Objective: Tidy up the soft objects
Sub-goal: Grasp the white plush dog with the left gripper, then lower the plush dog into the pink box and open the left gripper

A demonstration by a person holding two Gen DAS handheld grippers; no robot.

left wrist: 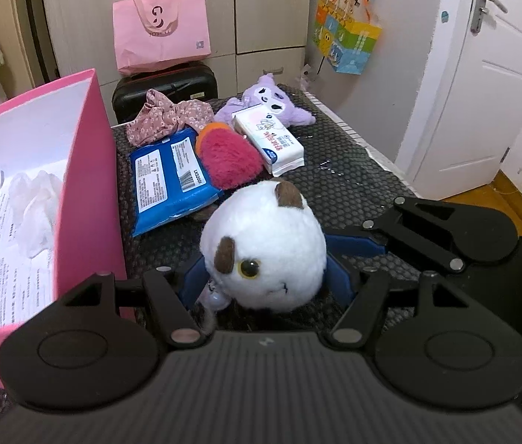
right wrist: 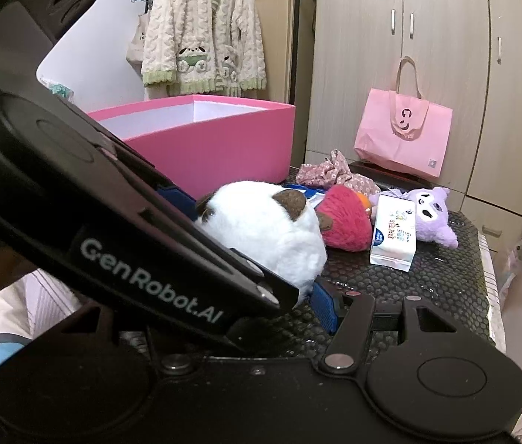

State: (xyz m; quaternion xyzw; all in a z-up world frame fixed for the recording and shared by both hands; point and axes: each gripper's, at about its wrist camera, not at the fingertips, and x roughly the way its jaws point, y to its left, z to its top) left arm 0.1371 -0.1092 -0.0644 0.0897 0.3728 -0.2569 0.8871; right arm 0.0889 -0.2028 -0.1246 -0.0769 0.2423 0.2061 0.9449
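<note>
A white plush ball with brown ears (left wrist: 264,246) sits between the blue pads of my left gripper (left wrist: 264,277), whose jaws close on its sides; it also shows in the right wrist view (right wrist: 272,233). Behind it lie a red fuzzy plush (left wrist: 229,157), a blue wipes pack (left wrist: 170,181), a white tissue pack (left wrist: 270,137), a purple plush (left wrist: 272,98) and a floral cloth (left wrist: 168,118). The pink box (left wrist: 87,185) stands open at the left. My right gripper (right wrist: 261,296) is mostly hidden behind the left gripper's body; one blue pad (right wrist: 324,303) shows.
A black dotted mat (left wrist: 353,185) covers the table. A black suitcase (left wrist: 172,88) with a pink tote bag (left wrist: 161,29) stands behind. A white door (left wrist: 482,74) is at the right. White paper lies in the box.
</note>
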